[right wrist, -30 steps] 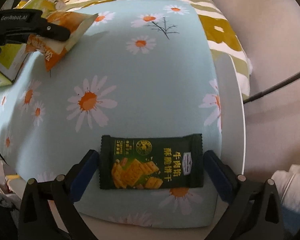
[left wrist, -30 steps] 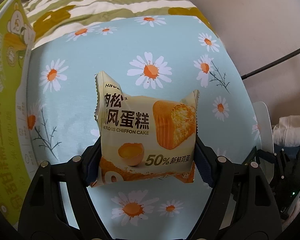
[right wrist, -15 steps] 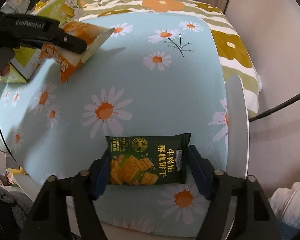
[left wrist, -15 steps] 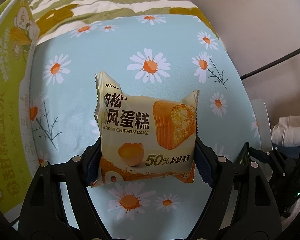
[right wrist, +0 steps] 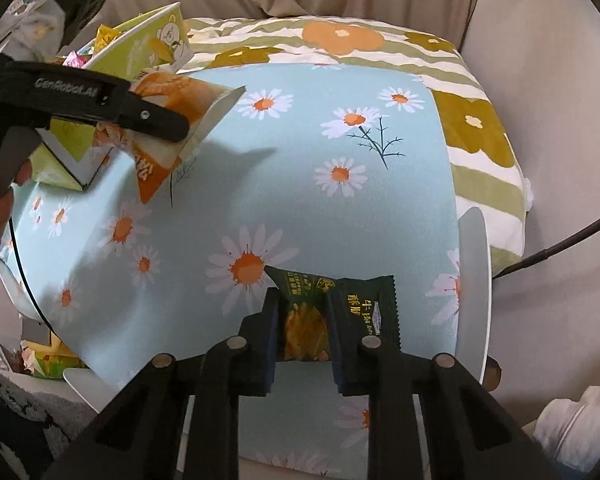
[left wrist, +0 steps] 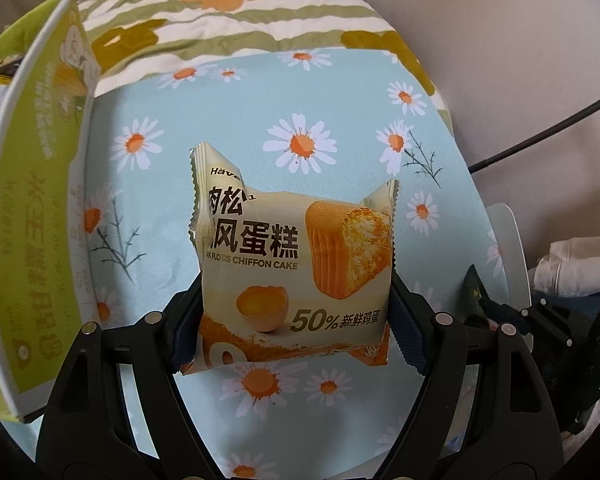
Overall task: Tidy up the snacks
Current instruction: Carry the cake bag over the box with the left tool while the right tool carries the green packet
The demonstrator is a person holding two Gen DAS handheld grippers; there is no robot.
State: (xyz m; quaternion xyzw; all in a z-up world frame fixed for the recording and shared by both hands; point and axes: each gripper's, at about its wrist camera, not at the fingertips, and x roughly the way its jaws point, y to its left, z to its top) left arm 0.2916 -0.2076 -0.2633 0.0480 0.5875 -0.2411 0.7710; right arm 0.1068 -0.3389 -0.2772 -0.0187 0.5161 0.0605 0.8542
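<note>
We find the right tool [right wrist: 302, 332] pressed onto a dark green cracker packet [right wrist: 340, 316], its wrapper buckled between the pads, held low over the daisy-print worktop [right wrist: 320, 184]. The left tool [left wrist: 296, 316] pinches a chiffon cake packet [left wrist: 296, 264] by its lower edge, label facing us, raised clear of the cloth. Ahead and to the left of that tool stands an open green carton [left wrist: 40, 184], holding other wrapped snacks in the right view. We judge both packets are held ready for sorting into it.
</note>
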